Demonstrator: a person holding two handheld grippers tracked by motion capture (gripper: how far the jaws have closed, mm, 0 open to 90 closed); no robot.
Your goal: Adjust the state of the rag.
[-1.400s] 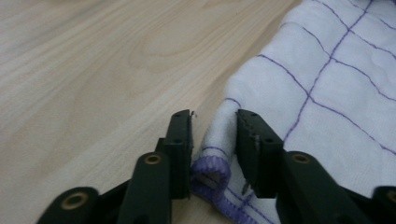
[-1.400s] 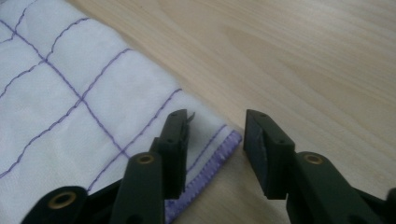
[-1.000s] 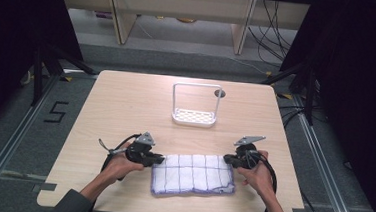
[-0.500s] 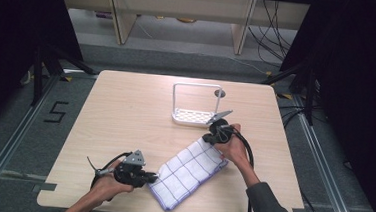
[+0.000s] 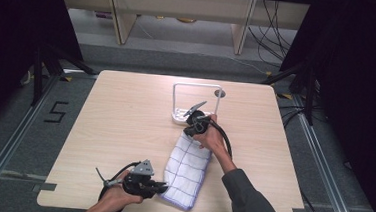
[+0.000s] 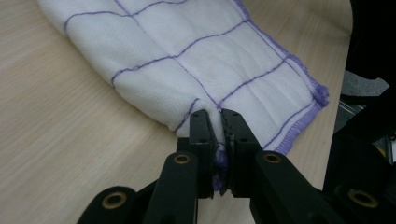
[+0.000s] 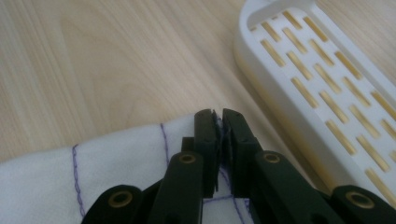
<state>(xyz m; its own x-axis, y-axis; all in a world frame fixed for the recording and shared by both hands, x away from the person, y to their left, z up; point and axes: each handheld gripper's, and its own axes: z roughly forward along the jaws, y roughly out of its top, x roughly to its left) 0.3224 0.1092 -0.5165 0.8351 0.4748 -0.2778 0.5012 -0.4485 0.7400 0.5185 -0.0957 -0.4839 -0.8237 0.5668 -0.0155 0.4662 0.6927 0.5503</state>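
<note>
A white cloth with purple checks lies stretched slantwise on the wooden surface, pinched at both ends. The left hand-held gripper clamps its near end by the front edge; the right hand-held gripper clamps its far end beside the white rack. The step appears to be carrying the cloth towards the rack. Next, both pinches must hold while the cloth is lifted over the rack's bar.

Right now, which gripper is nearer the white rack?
Right. The right gripper sits just in front of the white rack, pinching the cloth; the left gripper is at the table's near edge.
</note>
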